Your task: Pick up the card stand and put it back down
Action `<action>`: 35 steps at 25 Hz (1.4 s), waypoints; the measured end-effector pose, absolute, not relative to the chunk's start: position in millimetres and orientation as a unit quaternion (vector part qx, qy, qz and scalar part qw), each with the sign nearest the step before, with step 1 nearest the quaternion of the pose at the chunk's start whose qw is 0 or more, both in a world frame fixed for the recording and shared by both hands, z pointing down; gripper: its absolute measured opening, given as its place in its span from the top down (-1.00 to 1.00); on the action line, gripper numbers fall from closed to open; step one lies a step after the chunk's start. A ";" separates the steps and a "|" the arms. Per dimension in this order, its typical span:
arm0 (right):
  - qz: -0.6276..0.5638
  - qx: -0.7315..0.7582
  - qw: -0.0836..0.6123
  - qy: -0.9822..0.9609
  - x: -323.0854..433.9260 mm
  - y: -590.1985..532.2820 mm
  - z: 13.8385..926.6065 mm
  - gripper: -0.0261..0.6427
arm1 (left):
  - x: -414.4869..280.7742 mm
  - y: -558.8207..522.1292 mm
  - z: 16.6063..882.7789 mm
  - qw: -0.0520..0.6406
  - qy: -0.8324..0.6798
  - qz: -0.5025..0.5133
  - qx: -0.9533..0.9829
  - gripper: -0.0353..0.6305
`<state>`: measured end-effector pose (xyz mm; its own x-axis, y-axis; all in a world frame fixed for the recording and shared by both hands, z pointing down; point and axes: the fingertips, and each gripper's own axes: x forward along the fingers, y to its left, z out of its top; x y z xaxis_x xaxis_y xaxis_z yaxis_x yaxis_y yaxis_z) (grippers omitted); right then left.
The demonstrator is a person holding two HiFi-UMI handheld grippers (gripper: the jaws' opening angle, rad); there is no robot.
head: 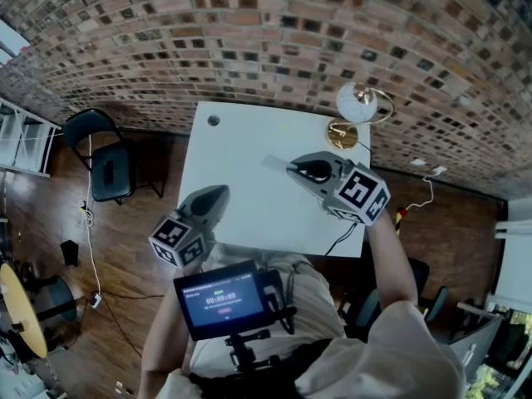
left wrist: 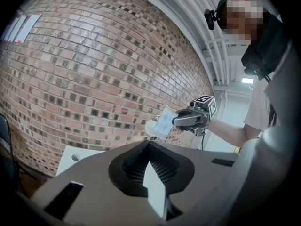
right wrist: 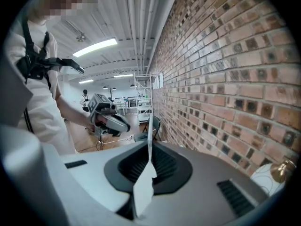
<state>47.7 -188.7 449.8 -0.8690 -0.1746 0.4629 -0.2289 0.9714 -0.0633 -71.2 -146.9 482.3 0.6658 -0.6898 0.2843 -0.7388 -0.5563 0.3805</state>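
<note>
The card stand (head: 277, 164) is a thin clear sheet held in the air above the white table (head: 237, 144). My right gripper (head: 293, 169) is shut on it at one end. In the right gripper view the card stand (right wrist: 149, 135) shows edge-on, upright between the jaws of that gripper (right wrist: 149, 160). The left gripper view shows the card stand (left wrist: 163, 124) with a pale blue print, sticking out of the right gripper (left wrist: 177, 121) in front of the brick wall. My left gripper (head: 218, 196) hovers over the table's near left part, shut and holding nothing; its jaw tips (left wrist: 149, 150) meet.
A lamp (head: 359, 106) with a white globe and brass base stands at the table's far right corner. A round cable hole (head: 214, 120) is at the far left. A black chair (head: 105, 152) stands left of the table. A brick wall runs behind.
</note>
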 end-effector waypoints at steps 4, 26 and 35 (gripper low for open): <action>0.058 0.096 0.219 -0.969 44.7 -183.4 430.0 0.83 | -74.2 -146.0 476.7 0.240 -0.407 0.044 0.880 0.90; 0.056 0.096 0.243 -0.964 45.2 -182.6 452.9 0.83 | -76.7 -149.4 489.2 0.238 -0.409 0.048 0.879 0.90; 0.077 0.085 0.266 -0.957 37.6 -181.6 500.0 0.83 | -86.4 -146.7 516.6 0.259 -0.421 0.069 0.867 0.90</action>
<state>37.6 -181.6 500.0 -0.8440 -0.1214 0.5225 -0.2033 0.9738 -0.1022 -86.4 -146.7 516.6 0.6365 -0.6934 0.3378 -0.7652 -0.5124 0.3898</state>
